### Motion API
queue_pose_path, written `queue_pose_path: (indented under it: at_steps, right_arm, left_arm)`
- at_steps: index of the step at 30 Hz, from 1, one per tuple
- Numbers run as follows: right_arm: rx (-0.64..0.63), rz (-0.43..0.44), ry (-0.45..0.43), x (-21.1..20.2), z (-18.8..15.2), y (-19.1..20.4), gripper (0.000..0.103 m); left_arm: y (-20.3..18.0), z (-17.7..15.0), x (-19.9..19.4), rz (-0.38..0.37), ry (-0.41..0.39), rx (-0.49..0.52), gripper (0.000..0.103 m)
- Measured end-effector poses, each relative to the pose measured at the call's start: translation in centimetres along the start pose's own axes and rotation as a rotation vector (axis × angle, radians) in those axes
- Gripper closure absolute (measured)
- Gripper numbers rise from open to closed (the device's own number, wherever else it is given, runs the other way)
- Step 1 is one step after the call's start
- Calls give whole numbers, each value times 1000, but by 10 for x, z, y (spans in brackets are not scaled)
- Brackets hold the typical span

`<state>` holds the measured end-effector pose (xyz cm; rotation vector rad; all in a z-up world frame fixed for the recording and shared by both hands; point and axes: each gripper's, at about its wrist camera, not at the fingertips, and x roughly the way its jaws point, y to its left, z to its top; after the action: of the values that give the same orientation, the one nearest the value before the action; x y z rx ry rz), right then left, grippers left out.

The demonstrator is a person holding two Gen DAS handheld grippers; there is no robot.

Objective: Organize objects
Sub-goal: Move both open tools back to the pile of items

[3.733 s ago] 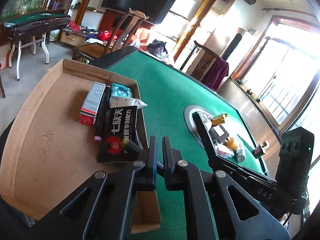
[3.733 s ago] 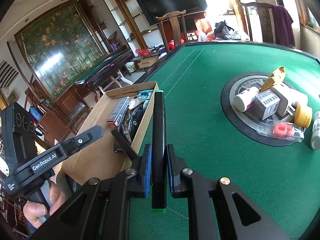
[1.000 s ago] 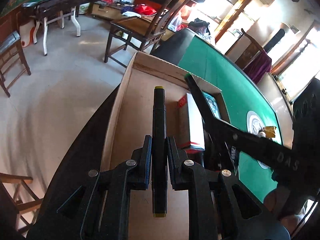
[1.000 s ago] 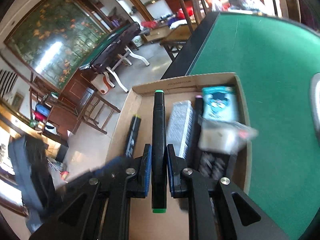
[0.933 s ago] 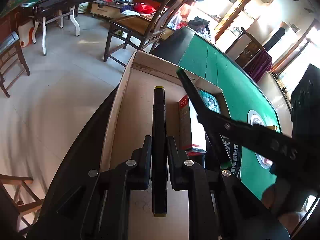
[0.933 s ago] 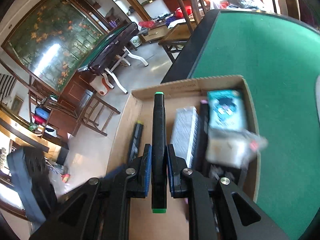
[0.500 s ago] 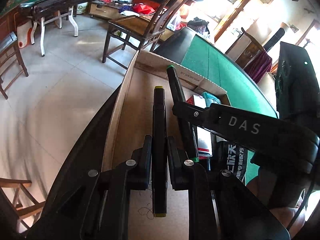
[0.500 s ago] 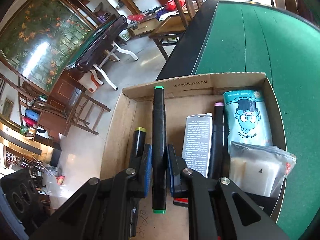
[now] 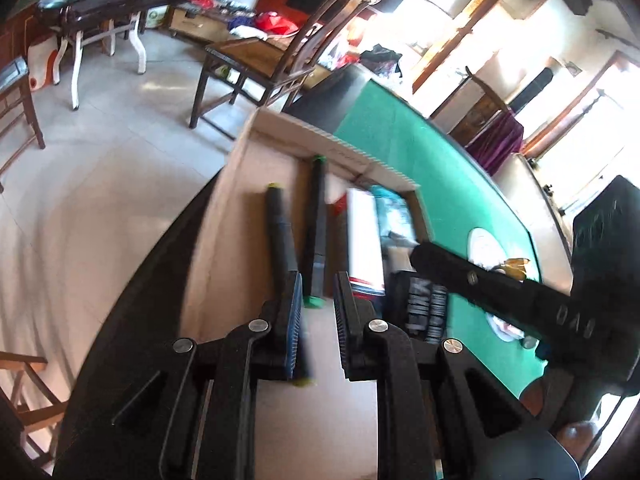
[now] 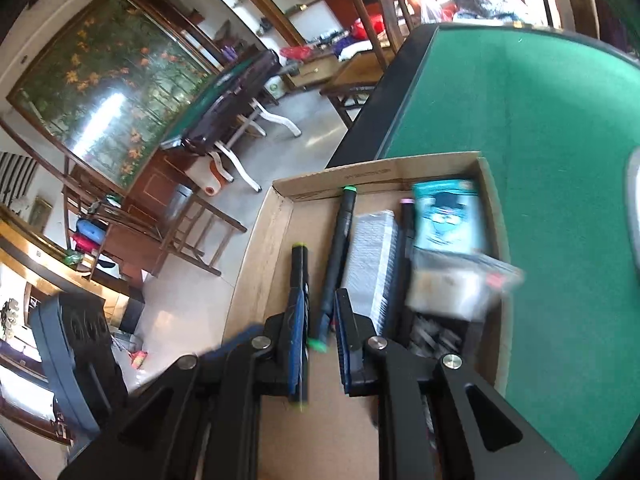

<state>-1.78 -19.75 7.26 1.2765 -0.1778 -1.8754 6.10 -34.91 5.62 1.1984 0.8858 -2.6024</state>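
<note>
Our green pen (image 10: 338, 248) and yellow pen (image 10: 299, 268) lie side by side in the box (image 10: 276, 240); our left fingers (image 9: 294, 320) and right fingers (image 10: 346, 320) stand slightly apart, holding nothing; we think the drop is done; next we reach across the tabletop (image 10: 540, 120) for more things.

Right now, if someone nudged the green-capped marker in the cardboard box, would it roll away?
Probably not far: the green-capped marker looks rounded, but a white carton lies close beside it. It seems stiff and slim, so likely light and easy to slide on the cardboard box floor.
</note>
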Motion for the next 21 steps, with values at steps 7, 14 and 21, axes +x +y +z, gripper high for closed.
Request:
queue_pose_path:
  at_steps: [7,14,21]
  right_arm:
    - [40,19,-65,-70,-31,-56,88]
    - [134,-15,-138,-145,-62,-149,88]
    - [266,-143,-281,-231,-71,-252,86]
  left_arm:
    - [-76,-14,0,-34,6,108,89]
    - [-171,-41,42,-38,92,273,89]
    - [-258,-50,104,-71,145,468,89]
